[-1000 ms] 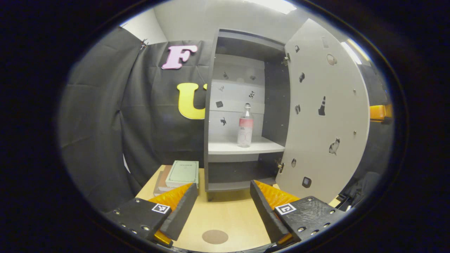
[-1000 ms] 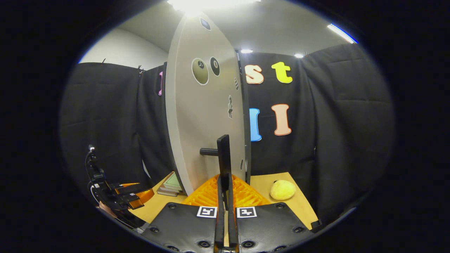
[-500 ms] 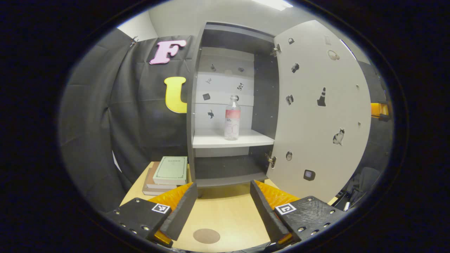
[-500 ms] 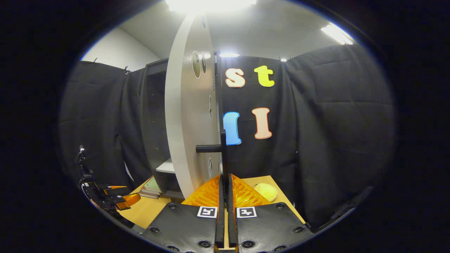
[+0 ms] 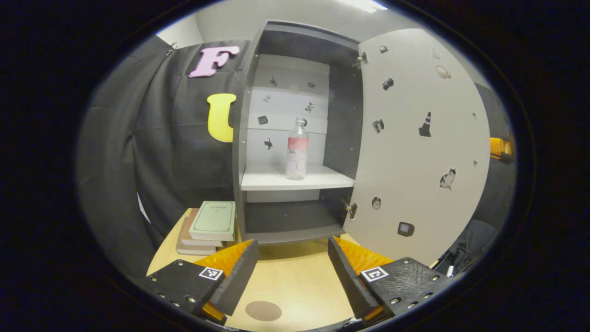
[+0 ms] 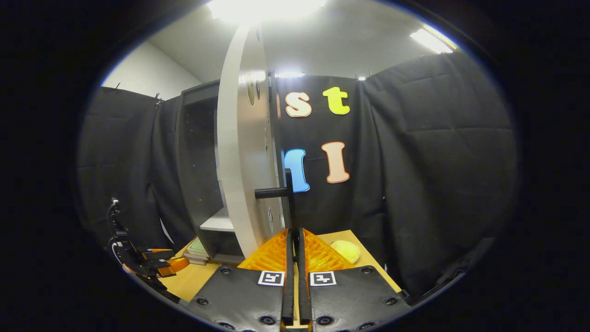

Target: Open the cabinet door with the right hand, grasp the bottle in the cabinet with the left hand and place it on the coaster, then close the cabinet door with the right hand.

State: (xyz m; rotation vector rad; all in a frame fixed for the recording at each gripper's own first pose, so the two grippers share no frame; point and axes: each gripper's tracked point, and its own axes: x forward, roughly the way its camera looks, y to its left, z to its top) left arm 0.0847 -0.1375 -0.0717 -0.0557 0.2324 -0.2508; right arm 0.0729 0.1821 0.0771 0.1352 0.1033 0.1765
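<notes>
With your right hand-held gripper (image 6: pixel 293 240) pinching the handle (image 6: pixel 289 198), the door (image 5: pixel 415 143) stands open; your left hand-held gripper (image 5: pixel 291 263), wide, faces the bottle (image 5: pixel 297 148) at 12 o'clock, coaster (image 5: pixel 263 311) bare.

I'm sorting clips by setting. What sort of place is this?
Likely a staged recording booth, not a home: black cloth walls it in, a small cabinet with stickers stands on a table, and both grippers carry square markers.

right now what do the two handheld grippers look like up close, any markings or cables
Left gripper: two black textured blocks with round screw heads, each bearing a small square black-and-white marker tag, with ribbed orange plastic behind the fingers. Right gripper: the same build, black blocks, two square tags, orange ribbing. In the right gripper view, a thin cable loops above the left gripper.
</notes>
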